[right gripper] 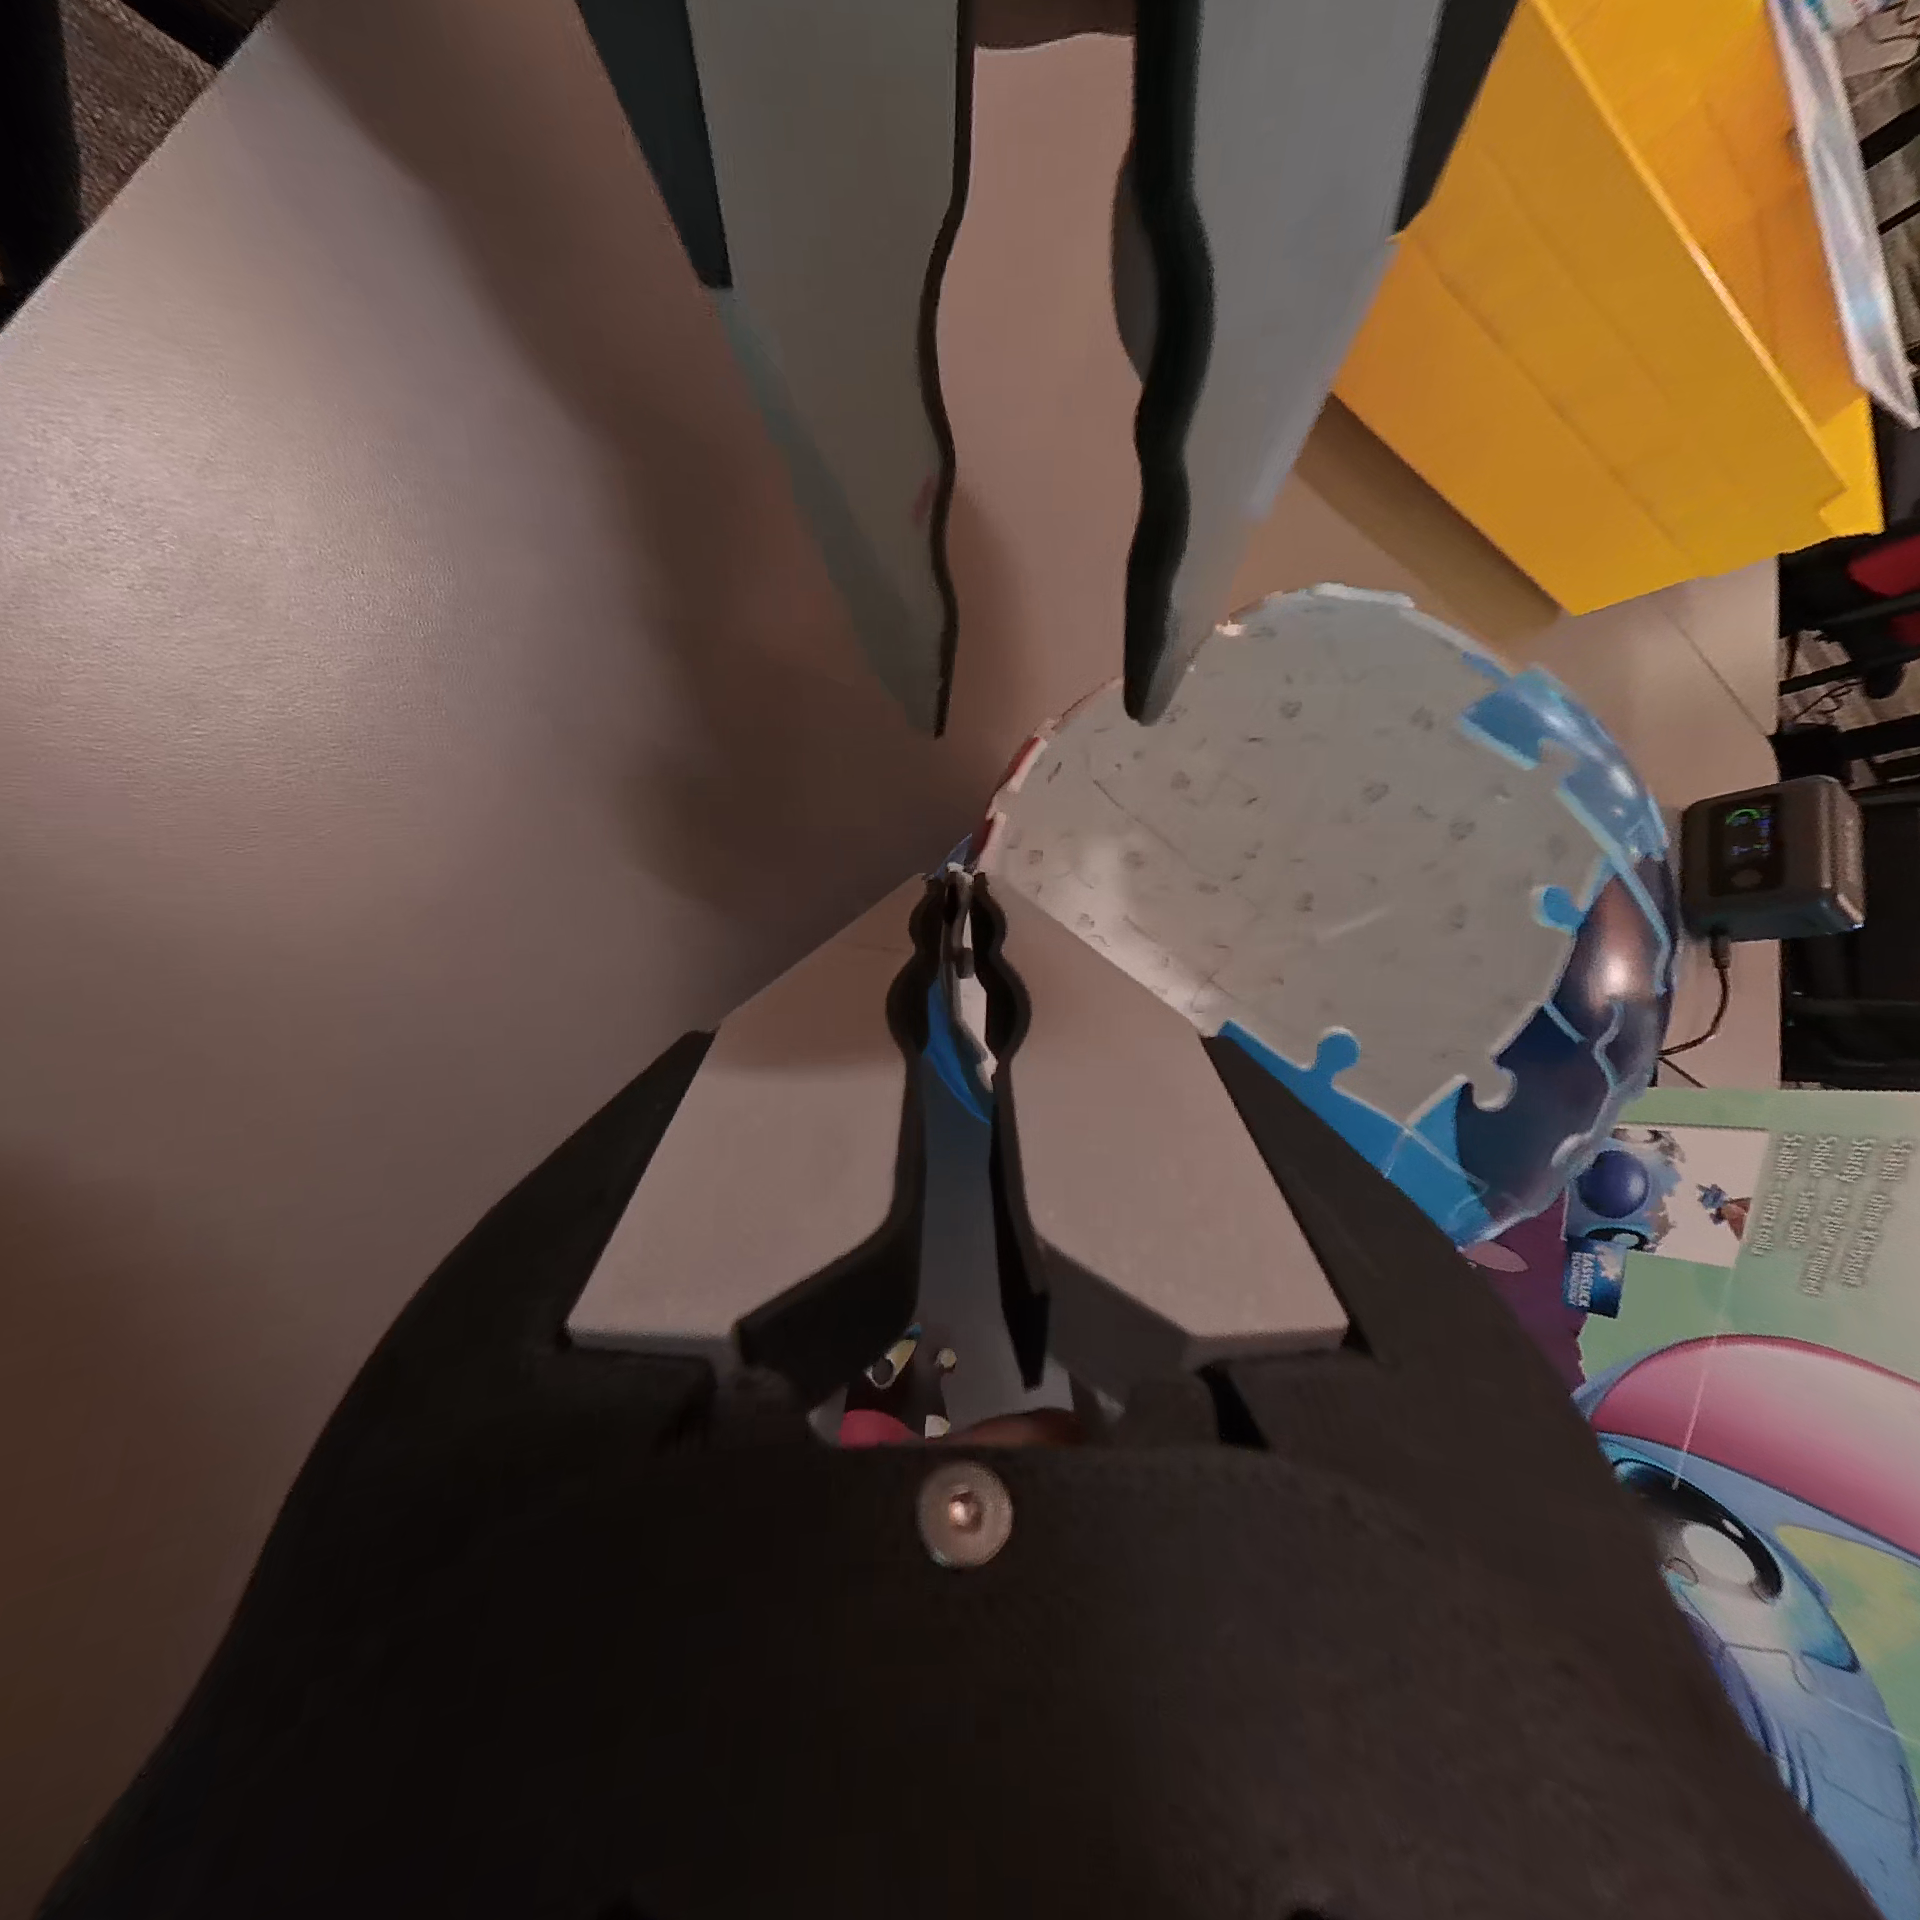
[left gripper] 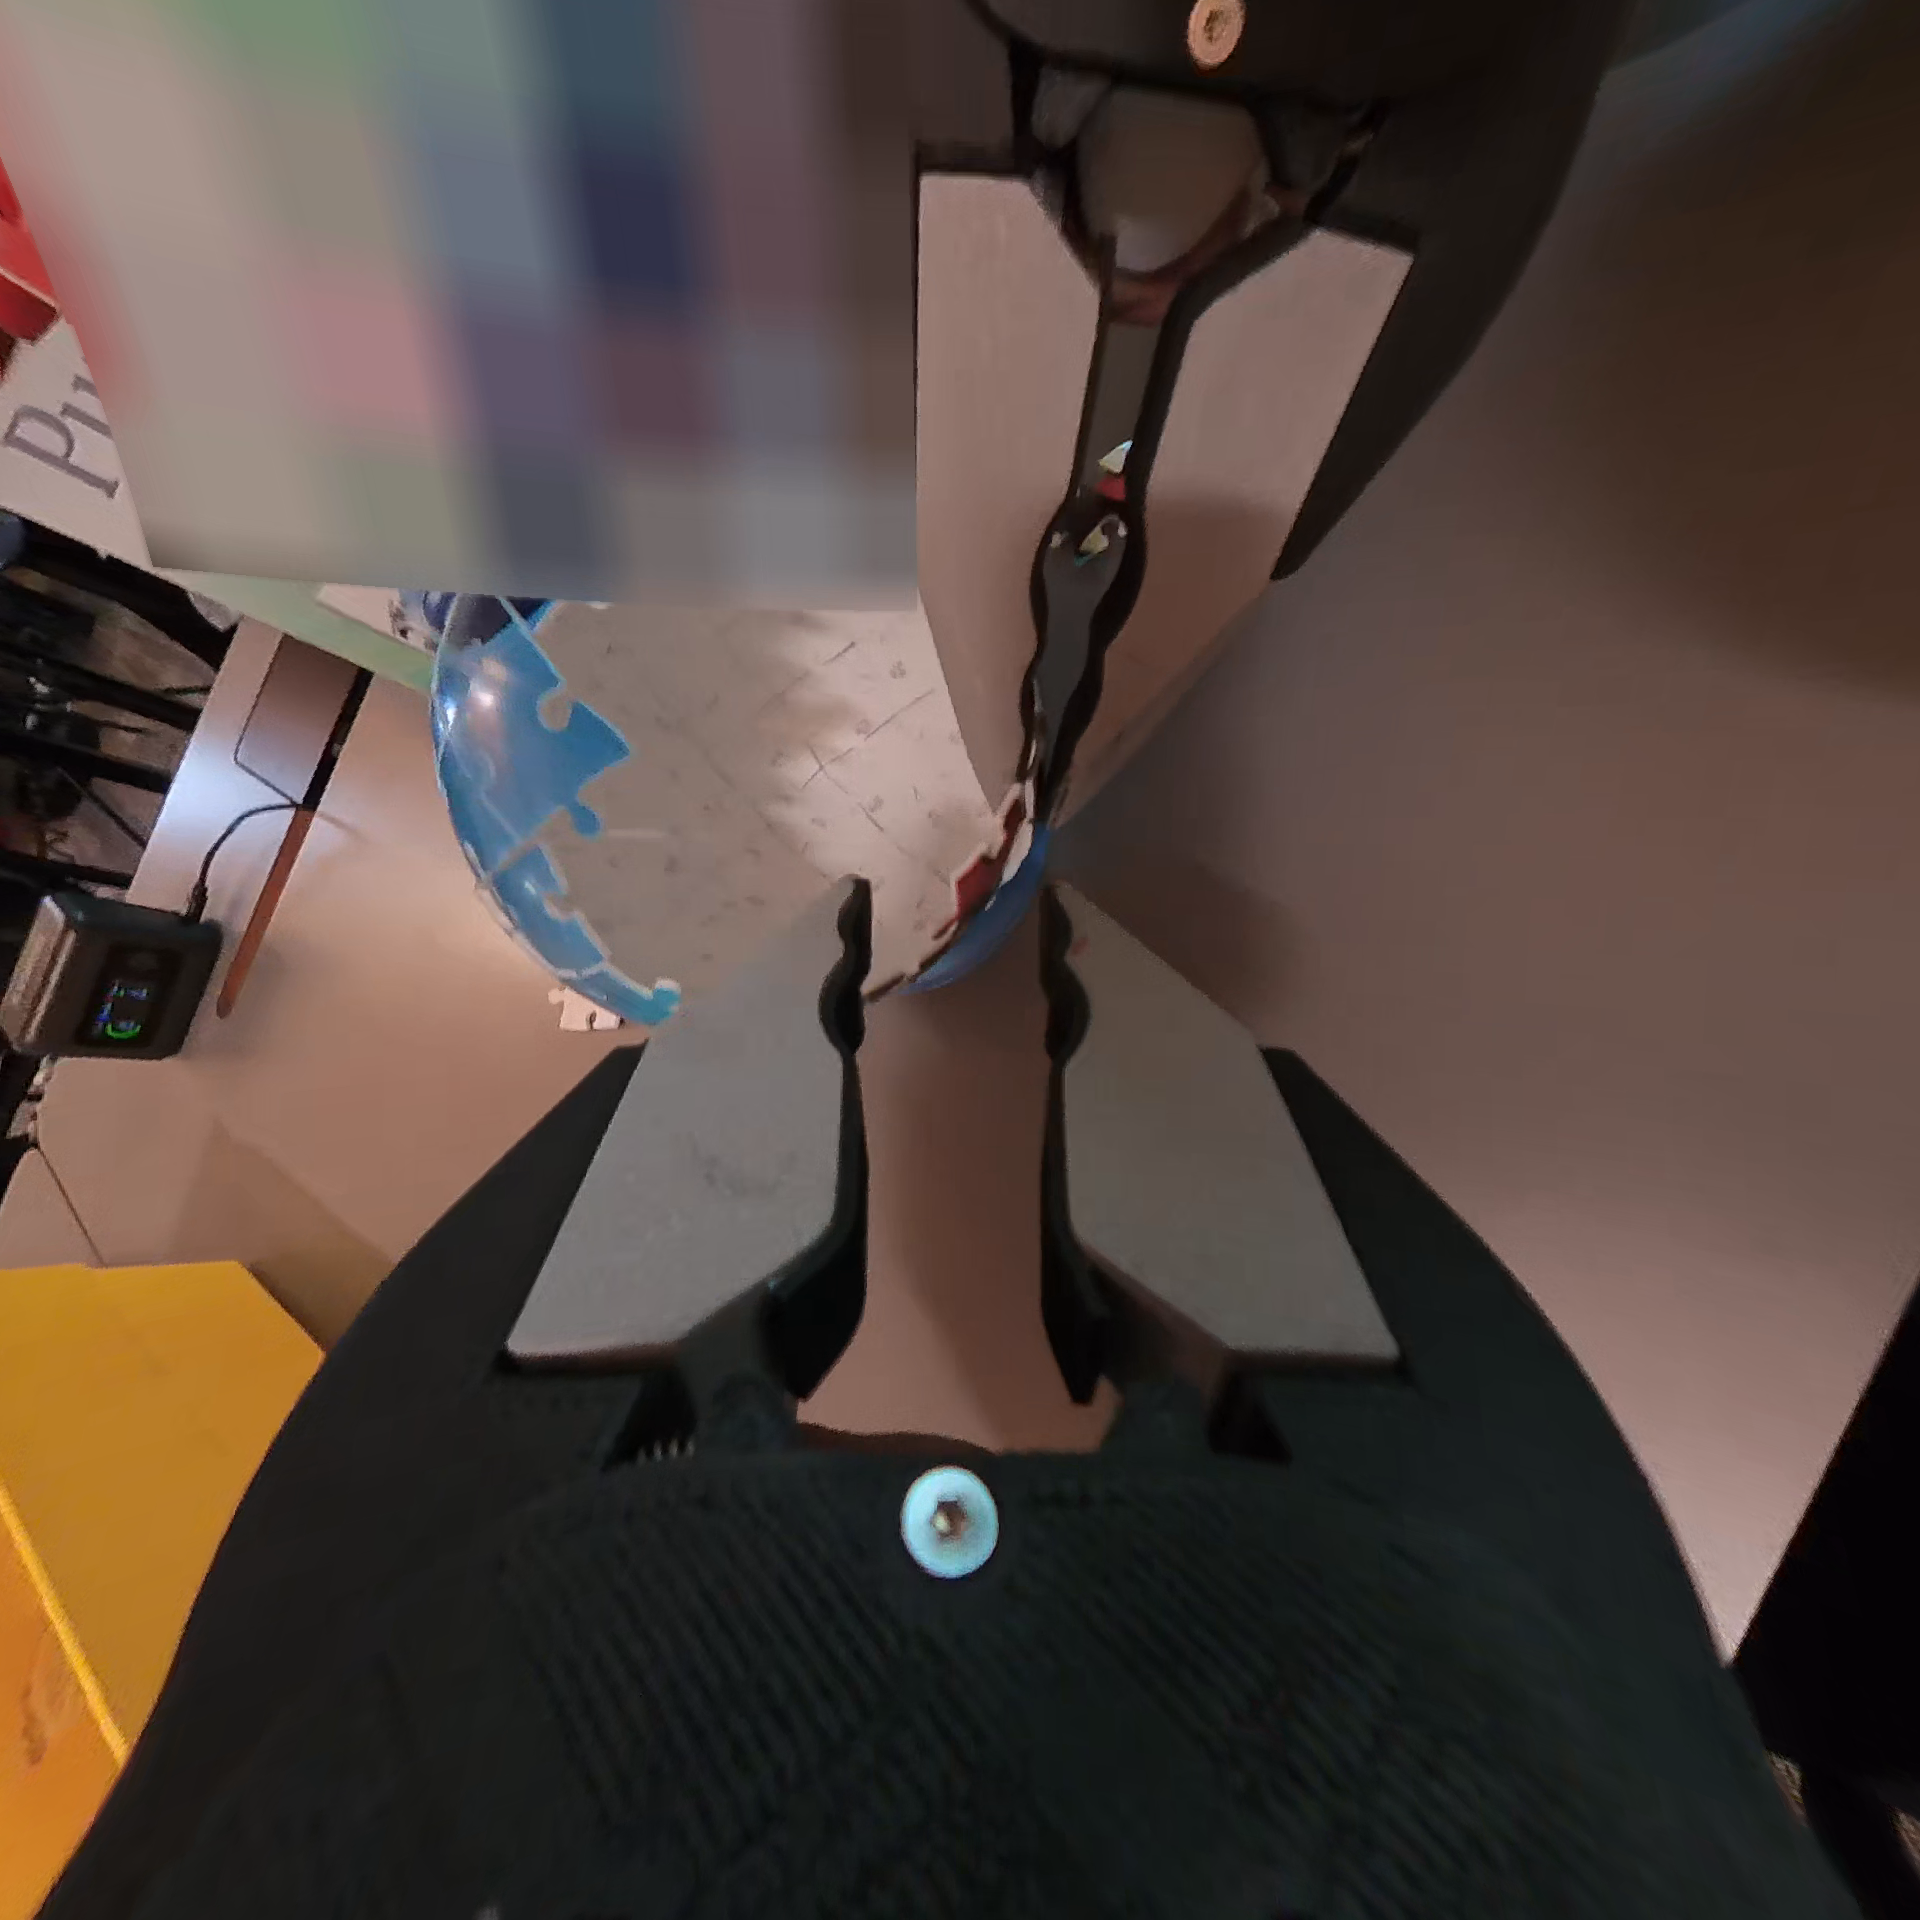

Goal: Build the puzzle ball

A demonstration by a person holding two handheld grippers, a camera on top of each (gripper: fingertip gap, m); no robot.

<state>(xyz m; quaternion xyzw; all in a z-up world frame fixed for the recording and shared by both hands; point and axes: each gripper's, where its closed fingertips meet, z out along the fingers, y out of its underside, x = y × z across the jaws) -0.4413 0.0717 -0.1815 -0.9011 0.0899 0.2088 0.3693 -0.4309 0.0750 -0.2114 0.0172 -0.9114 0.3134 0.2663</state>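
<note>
The puzzle ball [left gripper: 748, 748] is a partly built open shell, pale grey inside, with blue pieces along its edges and a little red at the rim. In the right wrist view [right gripper: 1299, 831] it is held up above the table. My right gripper [right gripper: 961, 894] is shut on the shell's rim; it also shows in the left wrist view [left gripper: 1044, 800], coming in from the top. My left gripper [left gripper: 951, 899] is open, and its jaws straddle the same rim close to the right gripper. It shows from above in the right wrist view [right gripper: 1039, 722], one fingertip [right gripper: 1143, 707] over the shell's inside.
A yellow box [right gripper: 1610, 312] stands on the light table [right gripper: 312, 623] and also shows in the left wrist view [left gripper: 125, 1455]. A printed puzzle box [right gripper: 1766, 1455] lies under the ball. A black device with a lit screen and cable [right gripper: 1766, 862] sits behind it. Less than 4 cm separates the two grippers' tips.
</note>
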